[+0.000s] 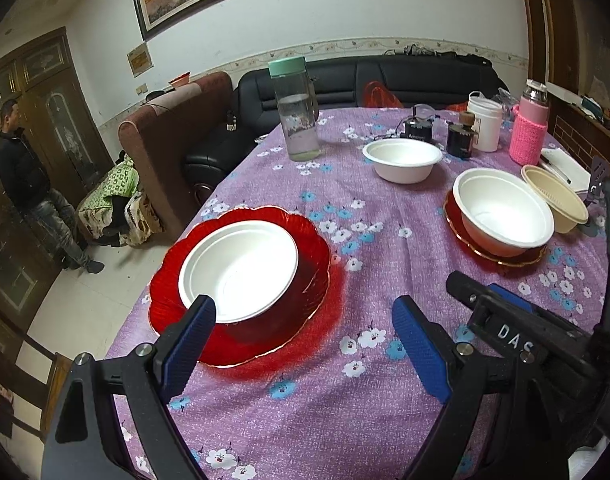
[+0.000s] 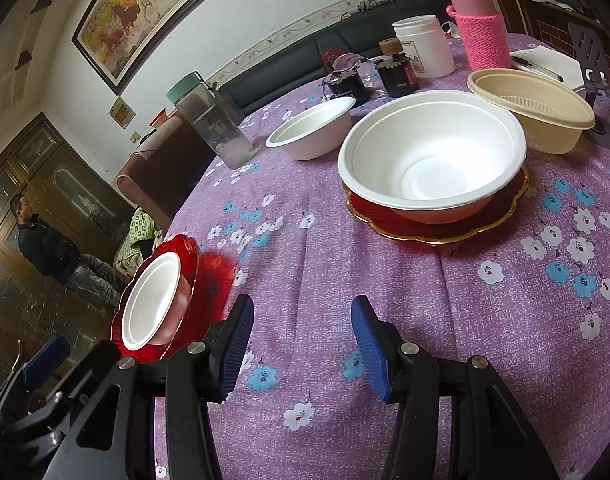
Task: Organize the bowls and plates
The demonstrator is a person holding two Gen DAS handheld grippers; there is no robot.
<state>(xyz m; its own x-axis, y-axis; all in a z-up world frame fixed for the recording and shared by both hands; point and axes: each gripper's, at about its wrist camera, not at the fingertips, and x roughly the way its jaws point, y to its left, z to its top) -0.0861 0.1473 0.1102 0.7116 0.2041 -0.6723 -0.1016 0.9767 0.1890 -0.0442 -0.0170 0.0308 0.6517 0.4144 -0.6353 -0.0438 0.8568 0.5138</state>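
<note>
Four bowls and two red plates on the purple floral tablecloth (image 1: 365, 216).

From the clear water bottle (image 1: 297, 116): nearest, a small white bowl (image 1: 403, 158) lies bare; closer in, two white bowls (image 1: 241, 268) (image 1: 503, 212) each sit on a red plate (image 1: 177, 280) (image 1: 501, 256), a beige bowl (image 1: 557, 200) just beside one. Left gripper (image 1: 305, 340) and right gripper (image 2: 301, 344) gape, released, gripping nothing.

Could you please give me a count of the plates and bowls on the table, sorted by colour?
Red plates: 2
White bowls: 3
Beige bowls: 1
Total: 6
</note>
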